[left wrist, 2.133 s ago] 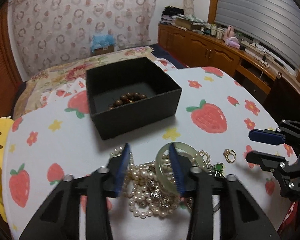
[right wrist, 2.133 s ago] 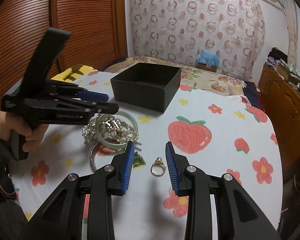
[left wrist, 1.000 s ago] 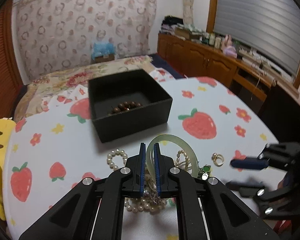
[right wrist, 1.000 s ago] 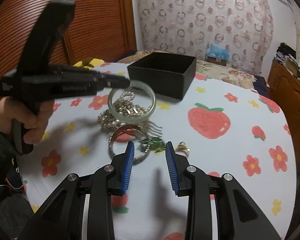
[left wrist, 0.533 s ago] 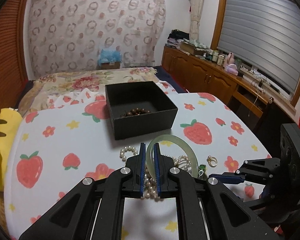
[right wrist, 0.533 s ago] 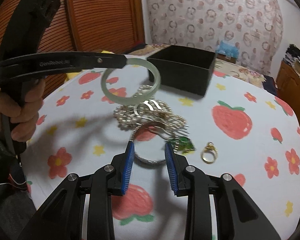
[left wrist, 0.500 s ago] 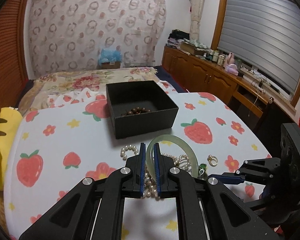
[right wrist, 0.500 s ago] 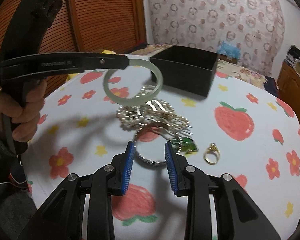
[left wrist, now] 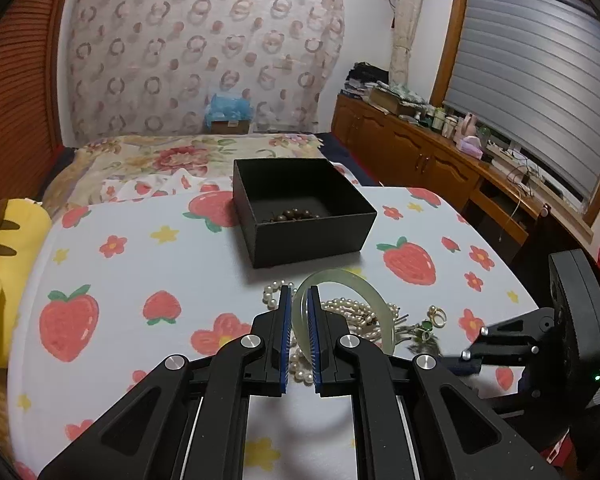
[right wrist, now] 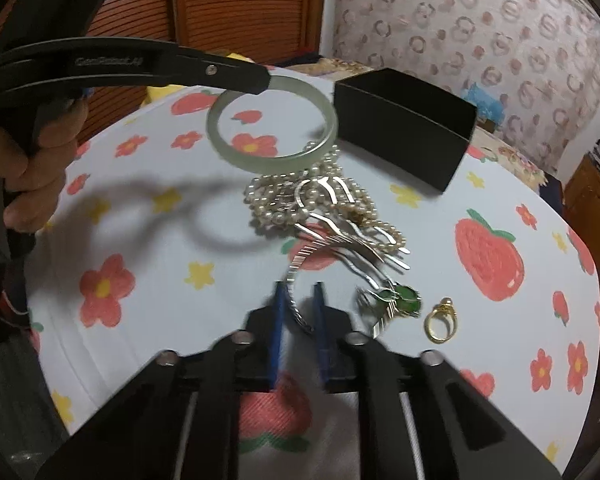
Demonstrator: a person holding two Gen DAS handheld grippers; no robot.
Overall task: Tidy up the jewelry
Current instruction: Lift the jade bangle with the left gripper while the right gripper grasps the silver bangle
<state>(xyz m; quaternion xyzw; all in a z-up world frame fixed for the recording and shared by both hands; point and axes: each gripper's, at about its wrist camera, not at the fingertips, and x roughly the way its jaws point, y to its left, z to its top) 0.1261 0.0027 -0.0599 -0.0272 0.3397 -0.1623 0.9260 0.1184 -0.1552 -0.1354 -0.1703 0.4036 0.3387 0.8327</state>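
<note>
Left wrist view: your left gripper (left wrist: 298, 334) is clamped on the rim of the green bangle (left wrist: 342, 280), held on edge above the cloth (left wrist: 148, 264) so the ring clears the pearls (left wrist: 352, 308) beneath it. The black box (left wrist: 304, 236) stands just beyond, open-topped, with a brown bead bracelet (left wrist: 292, 214) already inside; that looks like where the bangle goes next. A grip on the rim leaves most of the ring free to slip over the box wall.

In the right wrist view, your right gripper (right wrist: 298, 320) points down at the heap, and its jaws are closing around the thin silver bangle (right wrist: 296, 280) that runs up between them. The blur hides whether the pads already press on it. The silver comb (right wrist: 340, 236), green pendant (right wrist: 404, 298) and gold ring (right wrist: 440, 320) lie loose just beside it, so a careless lift could drag them along.

Raised lettering runs along the left gripper's arm, too blurred to read.
</note>
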